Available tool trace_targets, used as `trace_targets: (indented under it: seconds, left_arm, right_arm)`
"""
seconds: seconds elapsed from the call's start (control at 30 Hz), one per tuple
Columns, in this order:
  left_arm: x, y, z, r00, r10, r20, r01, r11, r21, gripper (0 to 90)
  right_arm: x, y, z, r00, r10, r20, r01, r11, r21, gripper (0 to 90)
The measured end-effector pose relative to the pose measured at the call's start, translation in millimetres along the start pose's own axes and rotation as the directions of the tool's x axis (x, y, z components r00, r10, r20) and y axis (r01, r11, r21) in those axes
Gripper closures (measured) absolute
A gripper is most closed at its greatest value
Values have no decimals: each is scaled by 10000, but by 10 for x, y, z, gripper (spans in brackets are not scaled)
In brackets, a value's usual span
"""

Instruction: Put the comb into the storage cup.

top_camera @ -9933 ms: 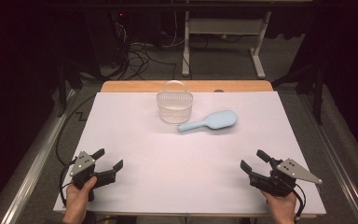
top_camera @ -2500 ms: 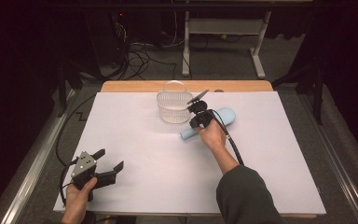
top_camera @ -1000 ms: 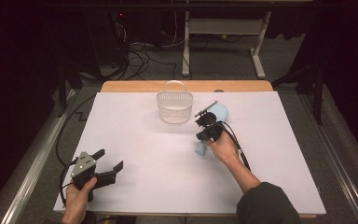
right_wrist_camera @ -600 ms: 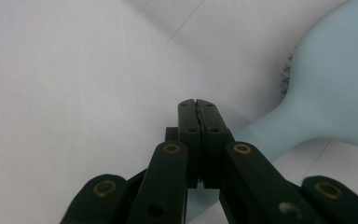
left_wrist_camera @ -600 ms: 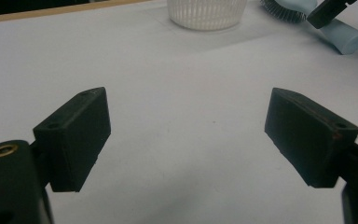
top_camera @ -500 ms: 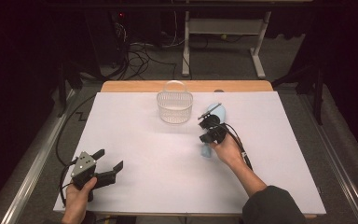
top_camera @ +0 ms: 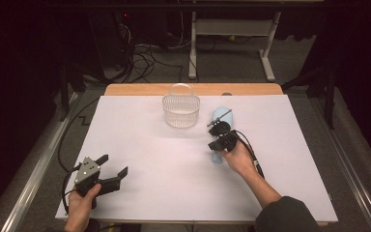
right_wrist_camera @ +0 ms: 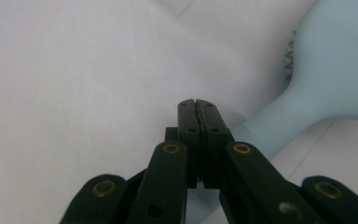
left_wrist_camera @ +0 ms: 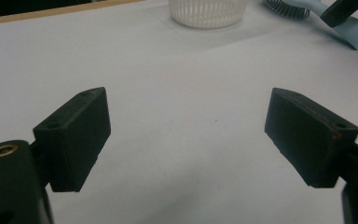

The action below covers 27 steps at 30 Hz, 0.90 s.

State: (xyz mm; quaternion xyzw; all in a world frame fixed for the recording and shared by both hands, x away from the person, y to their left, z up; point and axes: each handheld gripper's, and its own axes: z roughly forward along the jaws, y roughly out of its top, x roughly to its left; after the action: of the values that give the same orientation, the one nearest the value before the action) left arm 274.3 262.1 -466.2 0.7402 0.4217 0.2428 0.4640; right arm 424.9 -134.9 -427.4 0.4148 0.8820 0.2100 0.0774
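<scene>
A light blue hairbrush (top_camera: 219,116) lies on the white table right of the basket, its head far and its handle pointing toward the person. My right gripper (top_camera: 216,144) is down over the handle with its jaws shut tight against each other. In the right gripper view the brush (right_wrist_camera: 335,70) runs under the closed jaws and nothing sits between the pads. My left gripper (top_camera: 113,165) rests open at the near left, with bare table between its jaws (left_wrist_camera: 186,135). The left gripper view also shows the brush handle (left_wrist_camera: 354,35) at its far right.
A white mesh basket (top_camera: 180,110) with a raised handle stands at the back middle of the table, also seen as basket (left_wrist_camera: 207,11). The white sheet (top_camera: 149,145) covers the table; a wooden edge (top_camera: 140,90) runs along the far side. Cables and a stand lie beyond.
The right hand came from the near right to the brush, which turned from lying crosswise to pointing toward the person. Over the last second it drifted slightly nearer. The left gripper stayed put.
</scene>
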Motion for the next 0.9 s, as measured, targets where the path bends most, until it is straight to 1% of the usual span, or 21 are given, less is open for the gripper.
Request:
trace_targets:
  seconds: [0.1, 0.13, 0.27, 0.37, 0.57, 0.77, 0.8, 0.83, 0.9]
  left_arm:
    - [2, -1, 1, 10000, -15, -11, 15, 10000, 18, 153]
    - [2, -2, 2, 10000, -26, -1, 26, 10000, 30, 153]
    - [3, -2, 2, 10000, -33, -5, 33, 10000, 41, 154]
    - [4, -2, 2, 10000, -34, -5, 34, 10000, 45, 154]
    - [6, -3, 0, 10000, -52, -6, 53, 10000, 35, 154]
    - [6, -3, 0, 10000, -58, -9, 59, 10000, 35, 153]
    - [6, -3, 0, 10000, -57, -17, 57, 10000, 36, 154]
    - [6, -3, 0, 10000, -57, -17, 57, 10000, 36, 154]
    - [5, -3, 0, 10000, -66, -25, 66, 10000, 32, 153]
  right_arm:
    - [-24, -27, -11, 10000, -86, 28, 86, 9999, -52, 900]
    - [-23, -35, -13, 10000, -15, 17, 15, 10000, -45, 900]
    - [-36, -55, -26, 10000, -43, 54, 43, 10000, -4, 900]
    - [-48, -78, -40, 10000, 36, 74, -36, 10000, 42, 900]
    - [-96, -123, -62, 9999, 46, 133, -47, 10000, 79, 900]
    - [-157, -185, -94, 9995, 223, 241, -226, 9997, 117, 900]
    - [-159, -197, -100, 9990, 380, 235, -383, 9992, 117, 900]
    - [-159, -197, -100, 9990, 380, 235, -383, 9992, 117, 900]
    - [-202, -225, -112, 9991, 314, 269, -316, 9995, 74, 900]
